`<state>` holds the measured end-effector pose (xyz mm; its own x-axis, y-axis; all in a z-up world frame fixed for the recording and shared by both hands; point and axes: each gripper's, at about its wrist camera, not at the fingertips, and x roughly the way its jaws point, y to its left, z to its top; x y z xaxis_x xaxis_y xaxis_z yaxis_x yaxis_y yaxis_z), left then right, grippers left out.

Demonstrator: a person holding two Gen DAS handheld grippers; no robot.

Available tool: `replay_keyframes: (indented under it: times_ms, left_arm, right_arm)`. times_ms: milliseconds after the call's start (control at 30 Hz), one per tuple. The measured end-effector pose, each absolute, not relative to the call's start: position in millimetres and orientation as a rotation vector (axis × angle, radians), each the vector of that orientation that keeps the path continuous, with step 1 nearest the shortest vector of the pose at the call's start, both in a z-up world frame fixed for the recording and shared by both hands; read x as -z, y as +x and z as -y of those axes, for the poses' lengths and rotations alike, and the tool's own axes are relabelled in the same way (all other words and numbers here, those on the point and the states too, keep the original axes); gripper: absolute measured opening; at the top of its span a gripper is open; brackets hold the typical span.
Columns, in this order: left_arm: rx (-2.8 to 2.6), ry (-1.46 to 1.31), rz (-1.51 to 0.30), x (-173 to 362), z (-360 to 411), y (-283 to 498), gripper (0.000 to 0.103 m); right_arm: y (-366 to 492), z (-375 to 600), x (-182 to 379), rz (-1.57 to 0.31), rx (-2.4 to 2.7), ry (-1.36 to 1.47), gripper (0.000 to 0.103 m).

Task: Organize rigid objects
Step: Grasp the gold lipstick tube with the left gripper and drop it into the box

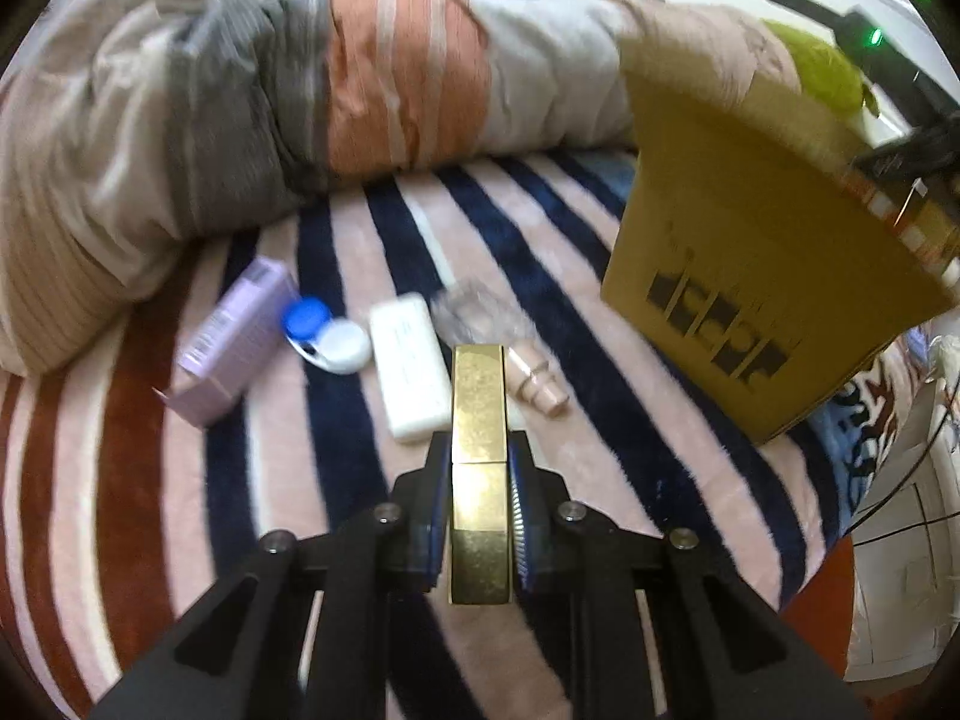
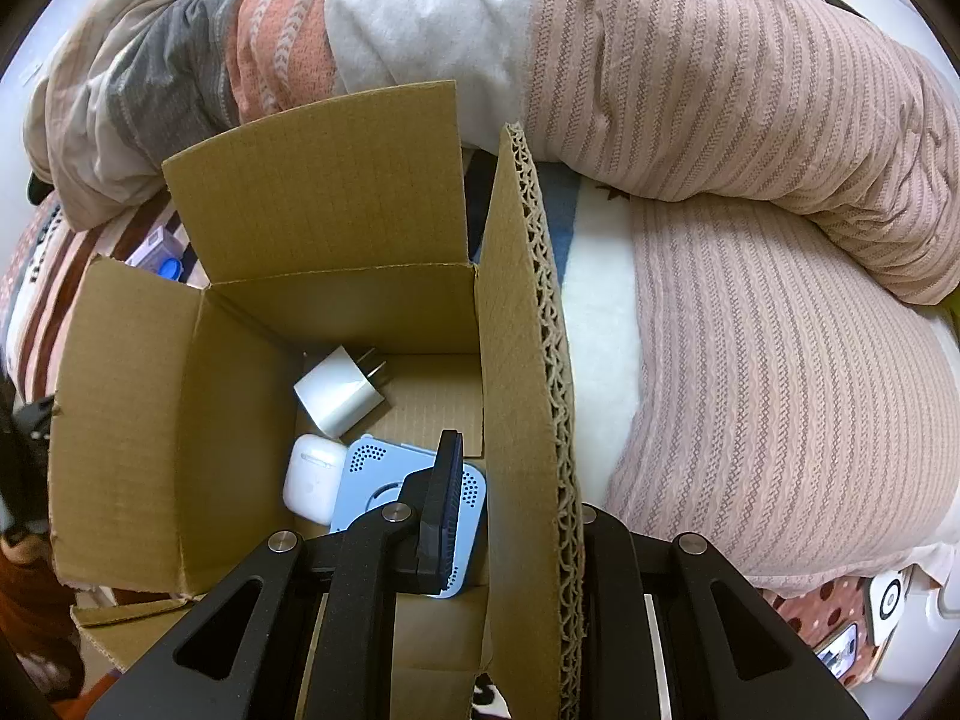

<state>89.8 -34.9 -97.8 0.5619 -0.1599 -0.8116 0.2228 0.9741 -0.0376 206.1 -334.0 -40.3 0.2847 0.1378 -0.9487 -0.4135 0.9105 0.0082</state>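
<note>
You're in a home bedroom. A striped fleece blanket (image 1: 600,300) fills the frame's middle, a rumpled duvet (image 1: 240,90) bunched along its top.

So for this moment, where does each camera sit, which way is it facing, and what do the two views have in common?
Left wrist: on the left gripper, angled down over the striped blanket; its black fingers are clamped on a gold bar.
Right wrist: on the right gripper, looking steeply down into the cardboard box; its fingers pinch the box's side flap.
Shared: the box, the rolled bedding and the purple carton.
</note>
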Motion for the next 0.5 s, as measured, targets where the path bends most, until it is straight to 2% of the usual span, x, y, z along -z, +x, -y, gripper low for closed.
replay_keyframes:
  times_ms: [300, 500]
  left_arm:
    - [0.296, 0.107, -0.811, 20.5, 53.9, 92.5, 0.015]
    - [0.405, 0.102, -0.77, -11.2, 98.8, 114.3, 0.015]
  right_arm:
    - [206.8, 334.5, 40.0, -1.231, -0.374, -0.259, 0.014]
    - [207.1, 334.2, 39.5, -1.229, -0.373, -0.255, 0.014]
